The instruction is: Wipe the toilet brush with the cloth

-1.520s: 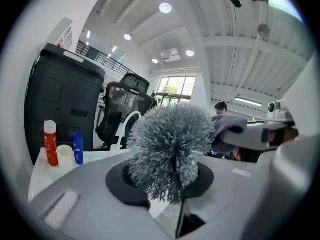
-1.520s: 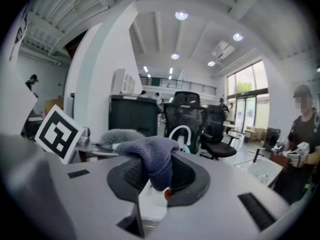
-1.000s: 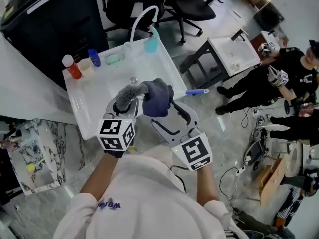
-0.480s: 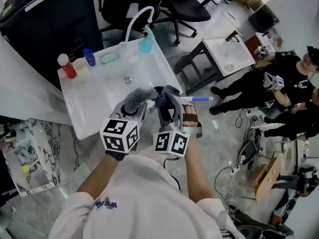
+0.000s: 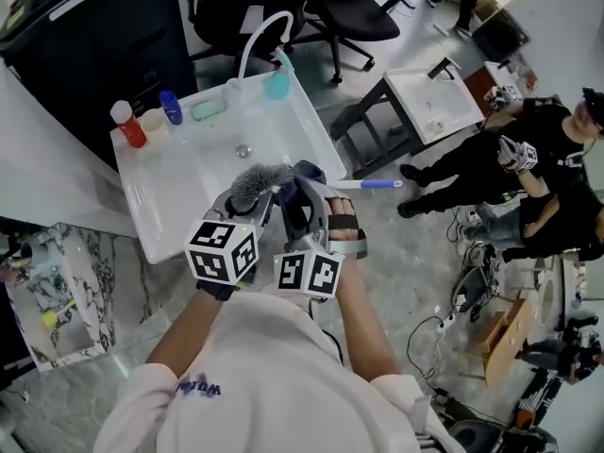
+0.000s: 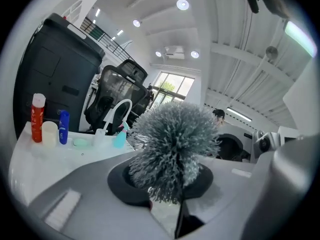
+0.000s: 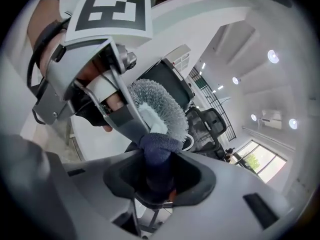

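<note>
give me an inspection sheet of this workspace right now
surface: white sink basin, mostly bare
job's things: grey bristly toilet brush in left gripper; dark blue cloth in right gripper, against the bristles
clutter: red bottle, blue bottle, teal spray bottle on the basin's back rim
grippers: left shut on the brush; right jaws closing, cloth between them
cables: loose cables on the floor at right
surroundings: black office chair, second white basin on a dark stand, people in black

Stiff, bristly grey toilet brush [image 6: 172,144]; soft, fuzzy blue cloth [image 7: 157,146]; glossy white sink [image 5: 179,182] (smooth, hard-looking).
</note>
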Tool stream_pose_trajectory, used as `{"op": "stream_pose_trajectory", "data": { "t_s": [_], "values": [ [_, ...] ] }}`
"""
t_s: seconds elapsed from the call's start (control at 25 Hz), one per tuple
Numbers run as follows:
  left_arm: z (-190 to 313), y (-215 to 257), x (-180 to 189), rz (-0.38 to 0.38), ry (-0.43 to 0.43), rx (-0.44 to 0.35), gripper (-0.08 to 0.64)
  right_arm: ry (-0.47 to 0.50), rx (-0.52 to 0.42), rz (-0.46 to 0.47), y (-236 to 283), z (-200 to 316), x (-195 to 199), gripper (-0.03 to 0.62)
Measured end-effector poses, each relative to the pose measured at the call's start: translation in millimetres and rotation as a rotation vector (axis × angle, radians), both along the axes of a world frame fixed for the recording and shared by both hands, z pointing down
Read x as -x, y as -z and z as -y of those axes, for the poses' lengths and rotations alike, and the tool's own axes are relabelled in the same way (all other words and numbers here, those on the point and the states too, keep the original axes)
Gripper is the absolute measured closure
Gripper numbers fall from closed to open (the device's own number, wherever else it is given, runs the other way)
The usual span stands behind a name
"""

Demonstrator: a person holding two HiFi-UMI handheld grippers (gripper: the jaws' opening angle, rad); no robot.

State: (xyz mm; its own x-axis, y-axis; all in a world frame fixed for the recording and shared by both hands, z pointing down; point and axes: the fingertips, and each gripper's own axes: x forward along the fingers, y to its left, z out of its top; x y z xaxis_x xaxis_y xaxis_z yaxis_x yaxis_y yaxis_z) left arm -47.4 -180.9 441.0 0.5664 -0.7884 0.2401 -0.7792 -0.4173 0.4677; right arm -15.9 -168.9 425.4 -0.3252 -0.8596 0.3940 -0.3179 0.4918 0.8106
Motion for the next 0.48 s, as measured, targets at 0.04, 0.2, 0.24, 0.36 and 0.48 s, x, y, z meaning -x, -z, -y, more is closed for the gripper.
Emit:
{"op": "stream_pose_trajectory", "data": {
  "t_s": [0.04, 0.2, 0.24, 0.36, 0.48],
  "values": [
    [0, 1, 1, 0.011, 0.006, -0.01, 0.469, 0.001, 0.002, 0.005, 0, 0, 0, 0.446],
    [1, 7, 4, 0.057, 0.015, -0.059, 0.469, -0.001, -0.003, 0.023, 2, 0, 1, 0.449],
    [2, 9, 5, 0.07, 0.014, -0.073, 0.468, -0.003, -0.006, 0.028, 3, 1, 1, 0.449],
    [2, 15, 9, 0.102, 0.02, -0.109, 0.468, -0.011, -0.011, 0.036, 5, 1, -1, 0.449],
    [4, 19, 13, 0.101, 0.03, -0.124, 0.468, -0.033, -0.019, 0.027, 8, 7, -12, 0.449]
  ]
}}
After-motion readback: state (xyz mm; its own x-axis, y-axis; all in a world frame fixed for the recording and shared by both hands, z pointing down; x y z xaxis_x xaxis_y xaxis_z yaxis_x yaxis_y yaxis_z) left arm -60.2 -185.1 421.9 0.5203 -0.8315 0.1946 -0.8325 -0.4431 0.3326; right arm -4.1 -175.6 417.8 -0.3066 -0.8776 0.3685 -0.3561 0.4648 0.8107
